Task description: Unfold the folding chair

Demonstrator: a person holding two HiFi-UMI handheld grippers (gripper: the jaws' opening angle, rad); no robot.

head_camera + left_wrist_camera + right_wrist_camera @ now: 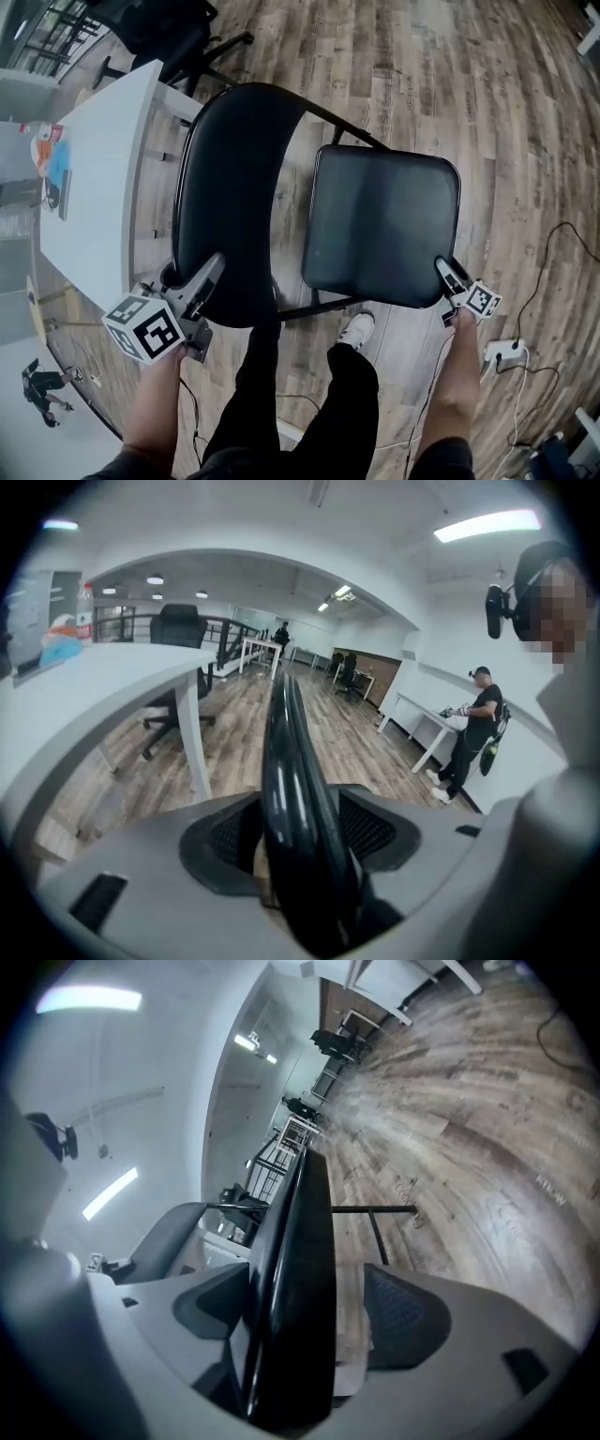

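The black folding chair stands on the wood floor in the head view, its curved backrest (230, 197) at left and its flat padded seat (384, 225) at right. My left gripper (202, 277) sits at the backrest's near lower edge. In the left gripper view that backrest edge (291, 789) runs between the jaws, with a gap beside the left pad (220, 841), so the gripper is open. My right gripper (448, 277) is at the seat's near right corner. In the right gripper view the seat edge (295, 1279) lies between the wide jaws, and floor shows beside the right pad (403, 1316).
A white table (103, 169) stands close on the left, with a black office chair (169, 33) behind it. Cables and a power strip (506, 354) lie on the floor at right. The person's legs and white shoe (356, 330) are under the chair's near side. Another person (473, 728) stands by a far desk.
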